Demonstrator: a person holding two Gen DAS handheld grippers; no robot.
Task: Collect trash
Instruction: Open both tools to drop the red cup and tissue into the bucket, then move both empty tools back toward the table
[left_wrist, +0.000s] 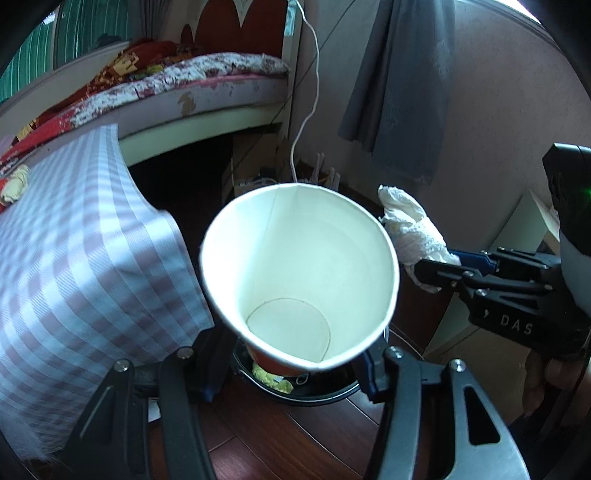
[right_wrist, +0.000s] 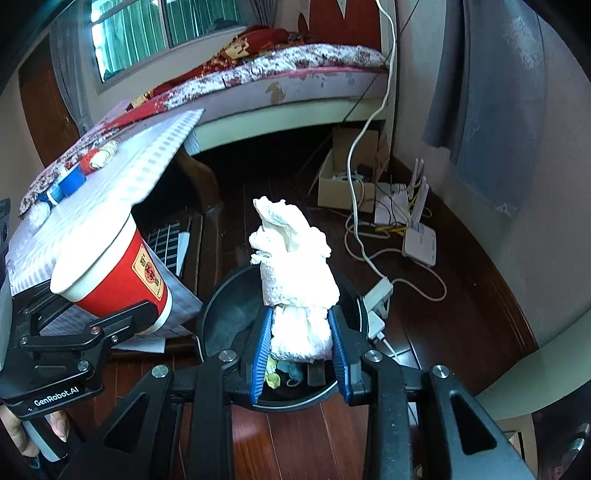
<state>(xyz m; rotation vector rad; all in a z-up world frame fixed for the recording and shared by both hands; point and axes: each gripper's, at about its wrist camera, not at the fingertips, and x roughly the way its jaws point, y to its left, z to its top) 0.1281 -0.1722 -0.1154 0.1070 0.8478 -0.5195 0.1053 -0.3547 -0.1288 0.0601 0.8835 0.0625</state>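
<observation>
While both tongs hang over floor, checked cloth on desk (right_wrist: 110, 206) sits far left, blue tape rolls (right_wrist: 64, 186) on it. Left tongs (right_wrist: 122, 314) clamp red paper cup (right_wrist: 114, 273), tilted, white inside empty (left_wrist: 295, 280). Centre: black trash bin (right_wrist: 229, 306) on dark wood floor (right_wrist: 295, 435), scraps inside. Right tongs (right_wrist: 301, 339) pinch crumpled white tissue wad (right_wrist: 295, 266) above bin. Right: white cable (right_wrist: 373, 122), router (right_wrist: 419, 240), grey cloth on wall (right_wrist: 491, 92).

You have a bed (right_wrist: 295, 70) behind a checked tablecloth (left_wrist: 81, 258). A white router (right_wrist: 419, 240) and cable (right_wrist: 364, 147) lie on the wooden floor (right_wrist: 461, 314).
</observation>
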